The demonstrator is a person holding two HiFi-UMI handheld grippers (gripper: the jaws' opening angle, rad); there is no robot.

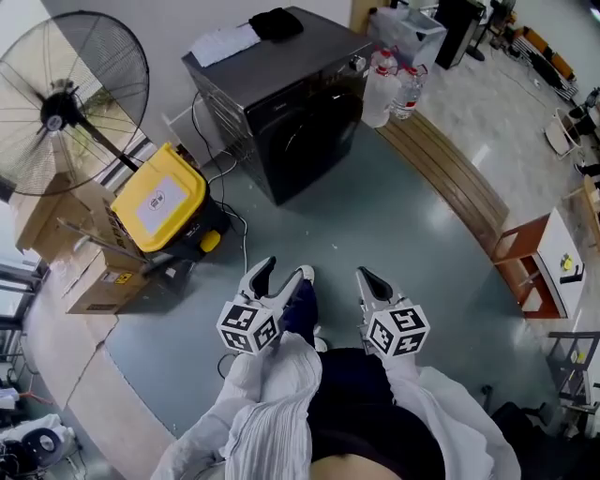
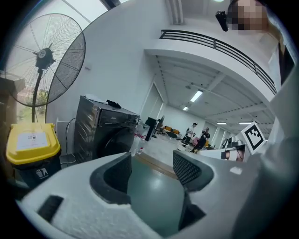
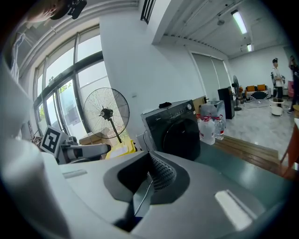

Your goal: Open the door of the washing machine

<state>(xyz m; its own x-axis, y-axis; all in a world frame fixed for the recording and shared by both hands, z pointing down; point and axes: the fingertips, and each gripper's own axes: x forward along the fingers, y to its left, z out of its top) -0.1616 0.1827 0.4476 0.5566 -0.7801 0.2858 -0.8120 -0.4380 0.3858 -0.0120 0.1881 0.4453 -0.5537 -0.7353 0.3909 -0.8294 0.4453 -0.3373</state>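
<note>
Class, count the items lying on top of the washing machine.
2: a white item at the left in the head view, on the washing machine, and a black item right beside it. None seems hidden.

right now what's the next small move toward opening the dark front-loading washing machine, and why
Probably step forward, bringing the left gripper toward the dark front-loading washing machine: its round door looks shut and it stands well off, untouched. The left jaws are apart and empty; the right gripper is shut.

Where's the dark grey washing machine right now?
Head view, top centre: the dark grey washing machine stands between the yellow-lidded bin at left and clear water bottles at right.
</note>
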